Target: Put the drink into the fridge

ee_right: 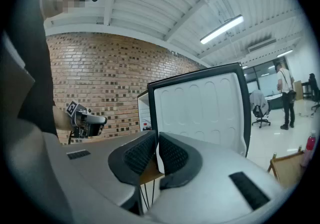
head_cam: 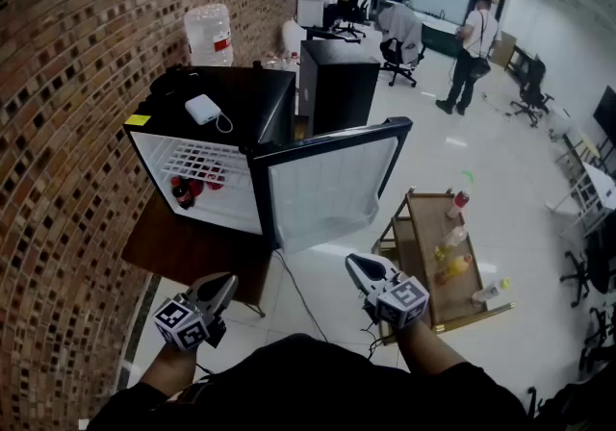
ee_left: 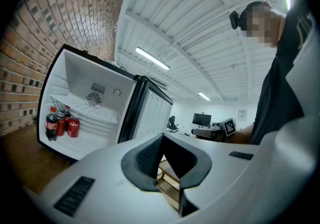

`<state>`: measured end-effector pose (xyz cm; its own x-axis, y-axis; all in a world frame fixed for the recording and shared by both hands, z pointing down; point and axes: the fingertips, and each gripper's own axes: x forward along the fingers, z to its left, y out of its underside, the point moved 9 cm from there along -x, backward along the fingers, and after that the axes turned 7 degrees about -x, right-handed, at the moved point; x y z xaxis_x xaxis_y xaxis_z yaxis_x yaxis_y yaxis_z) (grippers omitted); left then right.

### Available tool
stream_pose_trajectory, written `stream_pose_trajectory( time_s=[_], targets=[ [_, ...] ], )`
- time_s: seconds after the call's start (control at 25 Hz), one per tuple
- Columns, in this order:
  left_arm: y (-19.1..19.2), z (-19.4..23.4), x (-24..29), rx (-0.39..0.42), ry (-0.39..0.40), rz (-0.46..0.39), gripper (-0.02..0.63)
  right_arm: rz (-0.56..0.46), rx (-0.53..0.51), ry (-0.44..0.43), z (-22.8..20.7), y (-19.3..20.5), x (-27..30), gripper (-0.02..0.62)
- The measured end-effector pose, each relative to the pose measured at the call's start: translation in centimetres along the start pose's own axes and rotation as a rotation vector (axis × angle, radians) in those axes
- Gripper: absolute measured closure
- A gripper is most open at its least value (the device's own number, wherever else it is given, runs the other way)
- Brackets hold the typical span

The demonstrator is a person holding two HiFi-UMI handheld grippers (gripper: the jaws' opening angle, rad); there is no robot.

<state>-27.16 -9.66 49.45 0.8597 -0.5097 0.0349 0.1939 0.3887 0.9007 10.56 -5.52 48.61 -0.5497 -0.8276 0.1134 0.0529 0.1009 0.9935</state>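
A black mini fridge (head_cam: 252, 97) stands on a low wooden table (head_cam: 183, 251) by the brick wall, with its white-lined door (head_cam: 332, 184) swung open toward me. Cola bottles and red cans (head_cam: 191, 189) sit on its lower shelf, and they also show in the left gripper view (ee_left: 61, 123). More drinks stand on a wooden cart (head_cam: 412, 261) to the right: a red bottle (head_cam: 460, 200) and an orange bottle (head_cam: 458, 266). My left gripper (head_cam: 229, 277) (ee_left: 163, 137) is shut and empty, low in front of the fridge. My right gripper (head_cam: 352, 260) (ee_right: 157, 134) is shut and empty too, between the door and the cart.
A white adapter with a cable (head_cam: 203, 109) lies on the fridge top. Behind are a water jug (head_cam: 209, 35) and a black cabinet (head_cam: 337, 83). People stand and sit at the far desks (head_cam: 472, 44), among office chairs (head_cam: 531, 92). A cable runs over the tiled floor (head_cam: 303, 299).
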Motion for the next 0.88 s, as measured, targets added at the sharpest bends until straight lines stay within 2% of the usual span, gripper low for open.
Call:
stream_pose_trajectory(
  time_s=[0.2, 0.32, 0.48, 0.68, 0.88],
  targets=[
    [0.2, -0.7, 3.5, 0.07, 0.003, 0.017, 0.604, -0.023, -0.01, -0.005, -2.0, 0.6, -1.3, 0.557],
    [0.7, -2.0, 7.2, 0.078, 0.035, 0.038, 0.604, -0.018, -0.009, 0.003, -3.4, 0.9, -3.6, 0.552],
    [1.7, -3.9, 12.7, 0.064, 0.085, 0.065, 0.604, -0.023, 0.001, 0.066, -6.2, 1.9, -7.5, 0.552],
    [3.3, -6.5, 20.4, 0.098, 0.176, 0.128, 0.604, -0.027, 0.01, 0.158, -9.6, 2.7, -13.3, 0.549],
    [5.6, -10.6, 28.8, 0.139, 0.264, 0.215, 0.604, -0.027, 0.015, 0.262, -13.6, 3.6, -20.3, 0.509]
  ],
)
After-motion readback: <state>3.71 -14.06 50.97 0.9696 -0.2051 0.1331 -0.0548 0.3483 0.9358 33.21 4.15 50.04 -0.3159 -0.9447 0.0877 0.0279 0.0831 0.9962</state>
